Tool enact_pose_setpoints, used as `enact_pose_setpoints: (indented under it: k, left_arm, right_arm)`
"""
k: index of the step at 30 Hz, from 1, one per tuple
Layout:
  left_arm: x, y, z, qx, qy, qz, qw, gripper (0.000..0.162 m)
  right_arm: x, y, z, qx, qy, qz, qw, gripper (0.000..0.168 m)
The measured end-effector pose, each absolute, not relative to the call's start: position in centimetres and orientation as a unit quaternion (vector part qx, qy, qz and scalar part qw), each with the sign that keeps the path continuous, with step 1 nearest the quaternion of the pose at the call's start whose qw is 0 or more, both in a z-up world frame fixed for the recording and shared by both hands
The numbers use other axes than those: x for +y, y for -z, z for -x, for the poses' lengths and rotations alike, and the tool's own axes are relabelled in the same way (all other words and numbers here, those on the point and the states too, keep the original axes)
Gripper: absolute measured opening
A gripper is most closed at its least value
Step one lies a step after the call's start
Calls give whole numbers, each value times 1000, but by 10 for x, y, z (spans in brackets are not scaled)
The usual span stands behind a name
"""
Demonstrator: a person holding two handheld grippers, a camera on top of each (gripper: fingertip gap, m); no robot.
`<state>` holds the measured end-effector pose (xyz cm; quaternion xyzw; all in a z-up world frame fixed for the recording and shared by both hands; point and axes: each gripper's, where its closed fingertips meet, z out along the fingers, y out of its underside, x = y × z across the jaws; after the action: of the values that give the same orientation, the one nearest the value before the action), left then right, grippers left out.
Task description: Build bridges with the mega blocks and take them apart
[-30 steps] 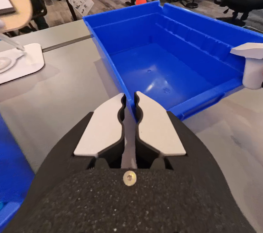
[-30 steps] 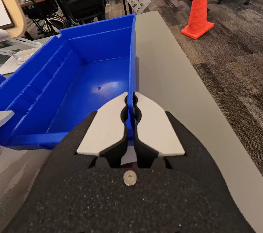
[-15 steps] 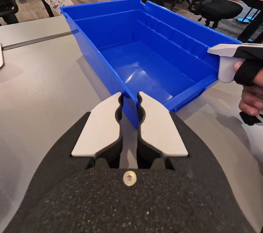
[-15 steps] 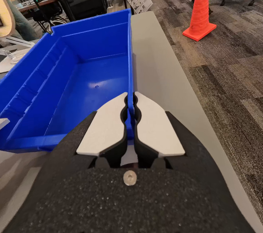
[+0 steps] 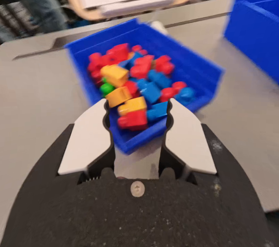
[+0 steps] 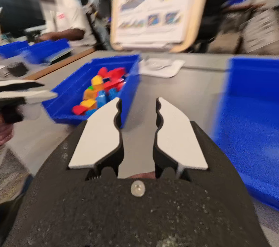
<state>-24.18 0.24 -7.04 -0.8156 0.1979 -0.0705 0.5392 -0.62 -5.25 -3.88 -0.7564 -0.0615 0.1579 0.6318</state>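
A small blue bin (image 5: 200, 64) holds several red, yellow, blue and green mega blocks (image 5: 132, 79). My left gripper (image 5: 137, 101) is open and empty, just above the bin's near corner. In the right wrist view the same bin (image 6: 71, 88) with its blocks (image 6: 99, 93) sits ahead and to the left. My right gripper (image 6: 138, 101) is open and empty over the bare table beside the bin's right wall. The left gripper (image 6: 27, 93) shows at the far left of that view. Both views are blurred by motion.
A large empty blue bin (image 6: 247, 119) stands at the right, also in the left wrist view (image 5: 253, 28). A framed instruction sheet (image 6: 154, 7) stands behind the block bin on a white base (image 6: 163, 66). People stand at other tables behind.
Both grippers let go of the large empty bin's walls, opened, and swung left to face the small bin of blocks.
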Motion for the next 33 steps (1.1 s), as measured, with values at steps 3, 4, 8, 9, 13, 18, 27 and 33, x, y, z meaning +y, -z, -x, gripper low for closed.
enact_pose_setpoints:
  k: [3, 4, 8, 9, 13, 18, 27, 33]
  left_arm:
    - [17, 103, 282, 129, 89, 841, 517, 72]
    - [20, 113, 283, 117, 104, 847, 508, 72]
    - [28, 127, 271, 93, 156, 848, 498, 58]
    - [31, 127, 271, 94, 151, 847, 501, 49]
    - [39, 126, 279, 84, 123, 848, 508, 20]
    - [38, 120, 309, 72, 66, 850, 518, 5]
    - [67, 79, 452, 84, 26, 849, 521, 4]
    - [108, 89, 514, 92, 47, 847, 521, 3]
  right_arm:
    - [-24, 83, 68, -95, -152, 793, 583, 42]
    - [-15, 91, 73, -96, -131, 795, 584, 40]
    - [17, 114, 93, -67, -147, 815, 556, 33]
    - [24, 120, 95, -60, -141, 824, 545, 31]
    - [38, 135, 103, -56, -120, 836, 532, 20]
    - [24, 114, 120, 8, -67, 813, 579, 2]
    - [32, 88, 268, 22, -95, 781, 617, 4]
    - [57, 100, 335, 21, -97, 799, 593, 6]
